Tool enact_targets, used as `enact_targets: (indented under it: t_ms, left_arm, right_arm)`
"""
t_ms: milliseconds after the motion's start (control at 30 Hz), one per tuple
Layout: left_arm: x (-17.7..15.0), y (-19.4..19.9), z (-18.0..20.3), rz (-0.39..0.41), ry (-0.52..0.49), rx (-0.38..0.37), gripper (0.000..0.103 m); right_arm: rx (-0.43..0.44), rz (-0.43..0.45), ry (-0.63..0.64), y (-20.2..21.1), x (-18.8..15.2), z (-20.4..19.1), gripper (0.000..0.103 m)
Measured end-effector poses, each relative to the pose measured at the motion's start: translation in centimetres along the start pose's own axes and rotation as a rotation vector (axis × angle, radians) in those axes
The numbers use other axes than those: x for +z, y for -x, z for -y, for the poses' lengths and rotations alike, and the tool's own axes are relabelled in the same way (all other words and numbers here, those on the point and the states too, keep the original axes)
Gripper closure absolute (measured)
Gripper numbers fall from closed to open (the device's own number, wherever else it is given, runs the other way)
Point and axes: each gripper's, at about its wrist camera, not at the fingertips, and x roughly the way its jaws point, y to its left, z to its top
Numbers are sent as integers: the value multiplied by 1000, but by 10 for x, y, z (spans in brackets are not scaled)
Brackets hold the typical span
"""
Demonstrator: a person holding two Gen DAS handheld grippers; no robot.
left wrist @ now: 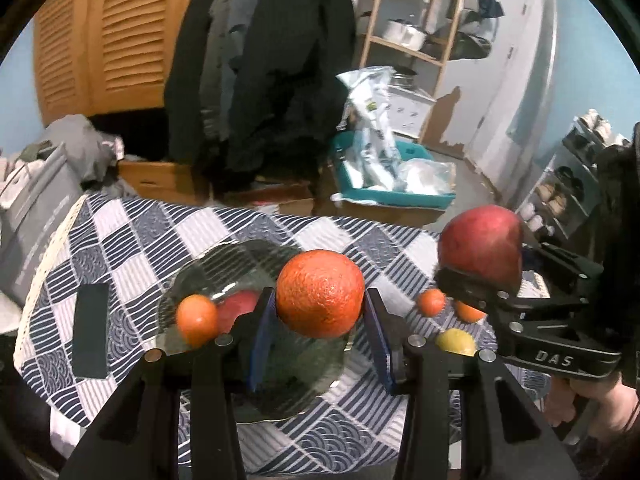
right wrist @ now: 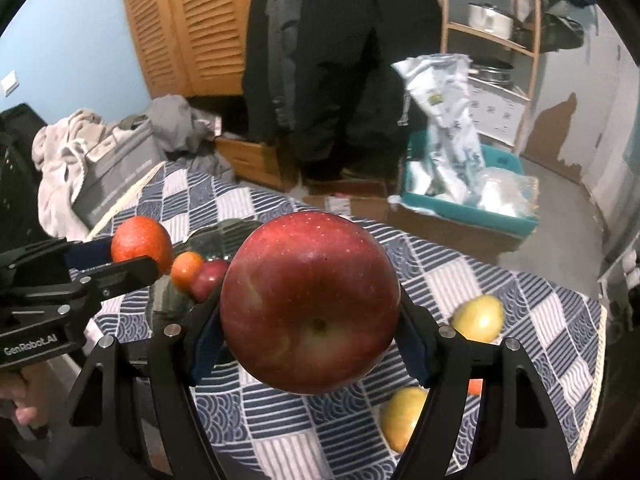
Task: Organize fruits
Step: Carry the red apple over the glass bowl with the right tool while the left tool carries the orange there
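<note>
**Both claws loaded above the table, glass bowl part filled**

We see a clear glass bowl (left wrist: 224,264) on the checked tablecloth (left wrist: 132,240); inside it one small orange (left wrist: 197,319) and one red apple (left wrist: 237,305), touching each other; rest of the bowl hidden behind our claw, so we cannot tell if more sits in it.

Behind the table, on the floor, a teal bin (right wrist: 472,208) holds silver foil bags (right wrist: 444,92) and clear plastic bags; count unclear.

Left claw (left wrist: 320,300): clamped tight on a big orange (left wrist: 320,294), blue pads pressing both sides; fruit held in the air, in front of the bowl's right part in the left wrist view.

Right claw (right wrist: 310,316): partly open width, gripping a large red apple (right wrist: 310,302) between its pads, blossom end facing the camera; held above the tablecloth, right of the bowl.

The two claws sit side by side, near each other, left one closer to the bowl.

Loose fruit on the table, right of the bowl: two small oranges (left wrist: 431,302) just beside each other; two yellow-green fruits, one (right wrist: 478,318) further back, one (right wrist: 402,416) nearer, partly behind the right claw's finger.

Also a dark flat rectangle (left wrist: 91,330) on the cloth, left of the bowl; blurred, cannot identify.

Visible count: four oranges, two red apples, two yellow-green fruits, one bowl.
</note>
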Motion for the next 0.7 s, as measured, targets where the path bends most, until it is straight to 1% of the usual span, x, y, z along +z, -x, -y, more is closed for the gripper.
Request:
enact_targets:
  t_ms: [167,367,533,700]
  left_arm:
    - [-10,-15,-24,-45,43,40,59]
    - [-21,-28,-47,-80,59,91,59]
    - [-32,-45,-65,-125,79,129,59]
    - [-42,-57,-76,-163,89,155,59]
  right_arm:
    - [30,-42,26,-25,4,-19,29]
    - [77,-97,39,-62,4,-38,29]
    - [114,-154,31,-93,0,-48,29]
    - [117,-210,31,-116,-6,-54,29]
